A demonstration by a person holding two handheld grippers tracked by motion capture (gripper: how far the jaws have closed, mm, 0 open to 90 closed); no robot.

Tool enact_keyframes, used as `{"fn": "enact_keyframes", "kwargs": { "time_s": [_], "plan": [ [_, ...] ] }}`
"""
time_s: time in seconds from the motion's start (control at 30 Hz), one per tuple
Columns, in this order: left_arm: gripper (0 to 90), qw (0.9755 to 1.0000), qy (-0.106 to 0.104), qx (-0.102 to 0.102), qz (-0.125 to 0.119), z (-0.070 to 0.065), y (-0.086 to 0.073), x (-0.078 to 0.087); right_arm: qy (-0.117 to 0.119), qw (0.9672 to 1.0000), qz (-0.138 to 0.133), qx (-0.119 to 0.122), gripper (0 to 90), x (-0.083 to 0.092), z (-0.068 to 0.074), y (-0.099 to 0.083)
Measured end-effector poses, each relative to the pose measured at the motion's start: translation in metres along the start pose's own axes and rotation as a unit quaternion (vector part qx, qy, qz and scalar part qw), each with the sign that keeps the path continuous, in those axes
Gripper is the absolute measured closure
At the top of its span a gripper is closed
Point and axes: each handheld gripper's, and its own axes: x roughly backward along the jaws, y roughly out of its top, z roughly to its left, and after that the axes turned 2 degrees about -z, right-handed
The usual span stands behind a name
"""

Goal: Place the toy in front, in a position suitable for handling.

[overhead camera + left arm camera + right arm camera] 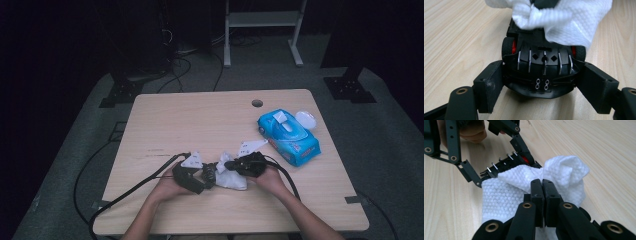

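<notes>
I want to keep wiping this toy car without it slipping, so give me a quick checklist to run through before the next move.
1. Left hand-held gripper clamps the toy car by its sides: ok.
2. Right hand-held gripper pinches the white wipe: ok.
3. Wipe lies on the car: ok.
4. Car's wheels on the table: cannot tell.
5. Blue wipes pack stands apart, to the right: ok.

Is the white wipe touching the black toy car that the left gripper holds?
Touching. In the left gripper view the white wipe drapes directly over the black toy car, no gap; the right gripper view shows it lying over the car too.
</notes>
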Motion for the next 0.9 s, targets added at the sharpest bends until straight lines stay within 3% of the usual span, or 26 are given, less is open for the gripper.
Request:
{"fn": "enact_keyframes", "kwargs": {
  "time_s": [0.1, 0.2, 0.43, 0.6, 0.73, 0.9],
  "plan": [
    [23.7, 1.0, 0.001, -0.003, 0.002, -0.001, 0.0, 0.0, 0.023, 0.9996, -0.012, 0.009, 87.5, -0.009, 0.011, 0.007],
    [23.8, 1.0, 0.004, -0.007, 0.005, -0.001, -0.001, 0.001, 0.023, 0.9995, -0.009, 0.022, 87.4, -0.013, 0.017, 0.012],
    [23.8, 1.0, 0.005, -0.007, 0.004, 0.0, -0.001, 0.001, -0.027, 0.9996, 0.008, -0.009, 87.4, 0.017, -0.008, -0.017],
    [23.7, 0.9999, 0.008, -0.007, 0.005, 0.0, -0.001, 0.001, -0.037, 0.999, 0.011, -0.025, 87.5, 0.034, -0.015, -0.034],
    [23.7, 0.9999, 0.009, -0.008, 0.003, 0.0, -0.001, 0.001, -0.019, 0.9997, 0.009, -0.014, 87.5, 0.03, -0.007, -0.029],
    [23.7, 0.9999, 0.011, -0.011, 0.005, -0.001, -0.001, 0.0, 0.016, 0.9998, -0.006, 0.008, 87.5, 0.005, 0.011, -0.005]
  ]
}}
